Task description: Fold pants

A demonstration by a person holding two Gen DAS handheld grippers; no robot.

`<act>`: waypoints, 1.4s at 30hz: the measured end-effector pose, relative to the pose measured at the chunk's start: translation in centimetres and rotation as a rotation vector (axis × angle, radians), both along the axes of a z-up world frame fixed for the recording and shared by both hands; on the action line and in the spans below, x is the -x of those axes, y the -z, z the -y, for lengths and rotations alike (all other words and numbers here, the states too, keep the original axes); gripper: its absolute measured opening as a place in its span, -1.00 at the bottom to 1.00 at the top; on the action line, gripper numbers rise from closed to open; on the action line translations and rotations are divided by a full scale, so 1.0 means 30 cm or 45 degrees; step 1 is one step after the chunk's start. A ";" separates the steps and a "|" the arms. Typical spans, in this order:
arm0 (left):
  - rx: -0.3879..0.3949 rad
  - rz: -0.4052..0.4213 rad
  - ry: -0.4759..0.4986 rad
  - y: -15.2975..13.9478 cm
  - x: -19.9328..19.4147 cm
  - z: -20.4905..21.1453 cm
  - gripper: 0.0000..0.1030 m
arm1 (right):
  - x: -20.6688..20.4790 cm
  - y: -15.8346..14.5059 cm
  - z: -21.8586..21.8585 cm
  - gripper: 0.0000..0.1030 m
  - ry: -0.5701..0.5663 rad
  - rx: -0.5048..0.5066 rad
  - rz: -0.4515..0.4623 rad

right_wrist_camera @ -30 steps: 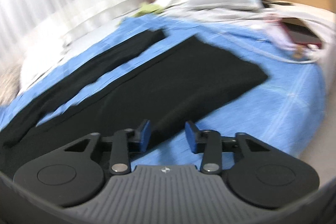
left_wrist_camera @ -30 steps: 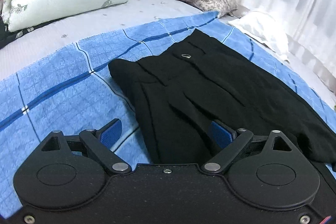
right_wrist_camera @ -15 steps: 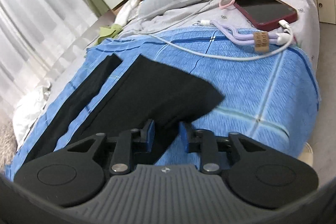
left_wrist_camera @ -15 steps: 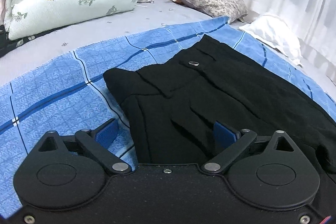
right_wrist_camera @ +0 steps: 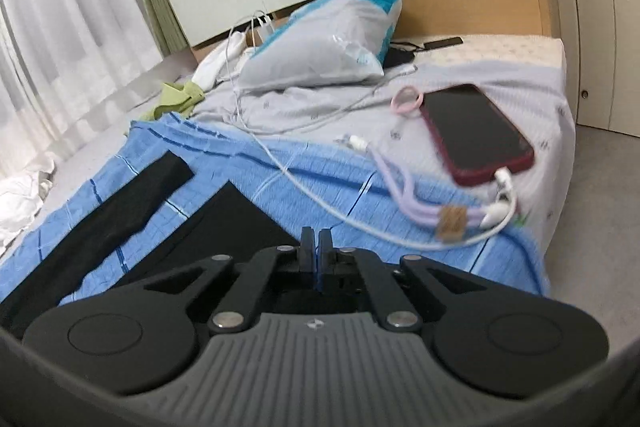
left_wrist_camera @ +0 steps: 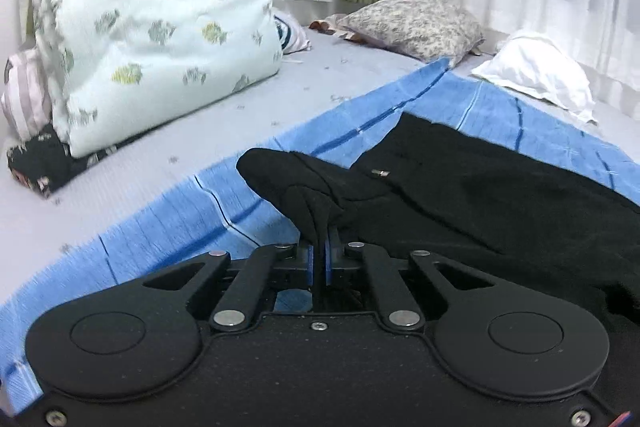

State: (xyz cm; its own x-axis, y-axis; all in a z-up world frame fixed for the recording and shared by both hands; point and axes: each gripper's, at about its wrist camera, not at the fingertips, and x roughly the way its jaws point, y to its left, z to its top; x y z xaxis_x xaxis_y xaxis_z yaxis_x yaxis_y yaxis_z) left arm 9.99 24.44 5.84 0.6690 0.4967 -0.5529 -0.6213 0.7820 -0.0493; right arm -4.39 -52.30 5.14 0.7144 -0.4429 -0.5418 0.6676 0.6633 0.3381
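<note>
Black pants (left_wrist_camera: 480, 195) lie spread on a blue checked blanket (left_wrist_camera: 160, 227). A small metal clasp (left_wrist_camera: 380, 172) shows at the waist. My left gripper (left_wrist_camera: 319, 255) is closing tight on a bunched fold of the waistband corner, which stands pulled up off the blanket. In the right wrist view the wider pant leg (right_wrist_camera: 224, 219) runs up to my right gripper (right_wrist_camera: 316, 243). Its jaws are closing together at the hem corner, pinching the fabric edge. The other leg (right_wrist_camera: 120, 211) lies as a narrow strip to the left.
A red-cased phone (right_wrist_camera: 476, 131) with white and lilac cables (right_wrist_camera: 452, 215) lies just right of the hem. A plastic bag (right_wrist_camera: 320, 47) sits at the headboard. A folded floral duvet (left_wrist_camera: 152, 55), a patterned pillow (left_wrist_camera: 412, 19) and white cloth (left_wrist_camera: 536, 71) lie beyond the waist.
Both grippers went from open to shut. The left one took the waistband corner and lifted it. The right one moved to the hem corner and closed there.
</note>
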 end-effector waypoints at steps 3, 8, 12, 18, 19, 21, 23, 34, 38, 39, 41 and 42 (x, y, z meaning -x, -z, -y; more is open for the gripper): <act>-0.011 -0.009 0.011 -0.035 0.034 0.001 -0.88 | 0.026 -0.004 0.017 -0.85 -0.068 -0.054 0.007; -0.022 -0.026 0.015 -0.052 0.087 -0.011 -0.87 | 0.037 0.010 0.003 0.00 -0.169 -0.133 0.003; -0.015 -0.044 0.010 -0.029 0.098 -0.024 -0.87 | 0.026 0.034 -0.012 0.18 -0.197 -0.167 -0.038; -0.027 -0.077 -0.003 0.001 0.086 -0.021 -0.87 | -0.025 0.118 0.001 0.40 -0.060 -0.145 -0.061; -0.025 -0.080 -0.003 0.003 0.083 -0.023 -0.87 | -0.043 0.120 -0.006 0.53 -0.070 -0.129 -0.061; -0.018 -0.082 -0.004 0.004 0.082 -0.025 -0.87 | -0.085 0.118 -0.022 0.50 -0.106 -0.100 -0.085; -0.014 -0.081 -0.002 0.001 0.083 -0.028 -0.87 | -0.124 0.105 -0.041 -0.62 -0.119 -0.063 -0.138; -0.046 -0.051 0.060 -0.104 0.156 0.006 -0.87 | -0.069 -0.040 -0.049 -0.86 -0.132 0.112 -0.186; -0.095 -0.057 0.117 -0.118 0.213 0.039 -0.87 | -0.041 -0.046 -0.003 -0.85 -0.107 0.146 -0.204; -0.093 -0.072 0.124 -0.111 0.217 0.040 -0.87 | -0.038 -0.033 0.014 -0.85 -0.102 0.126 -0.209; -0.097 -0.112 0.126 -0.083 0.223 0.041 -0.87 | -0.039 0.003 0.038 -0.85 -0.105 0.066 -0.216; -0.097 -0.134 0.123 -0.060 0.226 0.043 -0.87 | -0.044 0.022 0.039 -0.84 -0.109 0.056 -0.230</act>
